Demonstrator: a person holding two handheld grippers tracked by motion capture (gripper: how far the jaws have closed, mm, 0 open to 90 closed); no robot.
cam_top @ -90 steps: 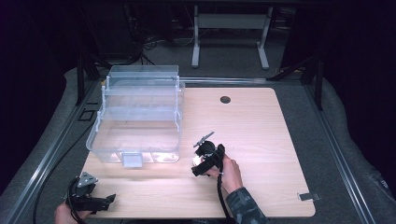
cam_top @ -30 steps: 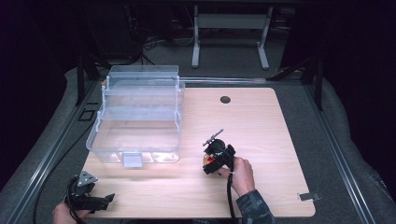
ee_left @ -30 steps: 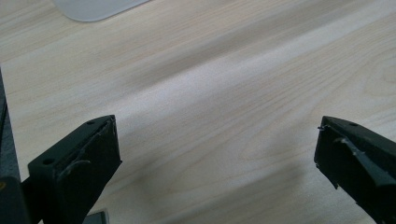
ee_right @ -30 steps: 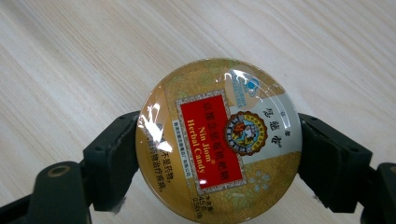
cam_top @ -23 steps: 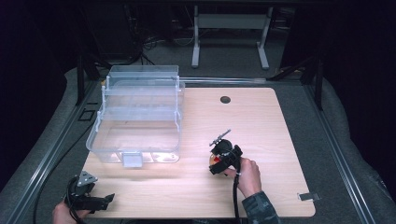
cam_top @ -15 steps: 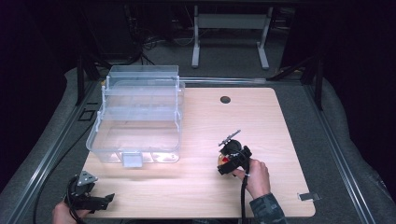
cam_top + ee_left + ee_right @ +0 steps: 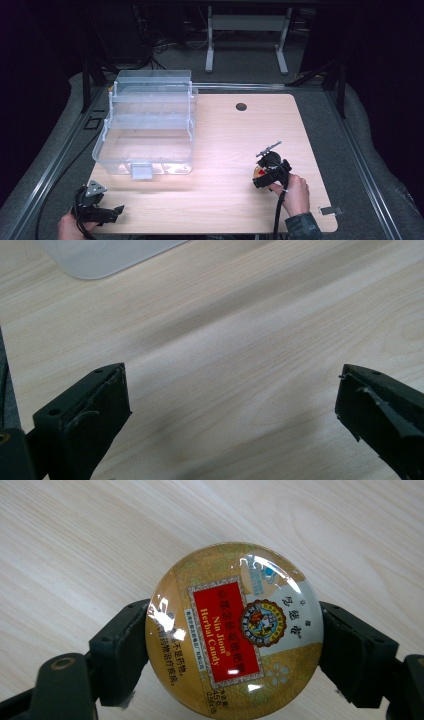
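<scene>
I have the right gripper clamped across the sides of a round herbal candy tin, label up, over the near right of the pale wood table. The left gripper idles wide open and empty at the near left corner, leaving the clear tiered organiser box unobstructed; the room beyond is dark.

Candy tin: round, gold lid, red label.
Clamped at opposite edges above the wooden tabletop.

left tongs agape, right tongs clamped
</scene>
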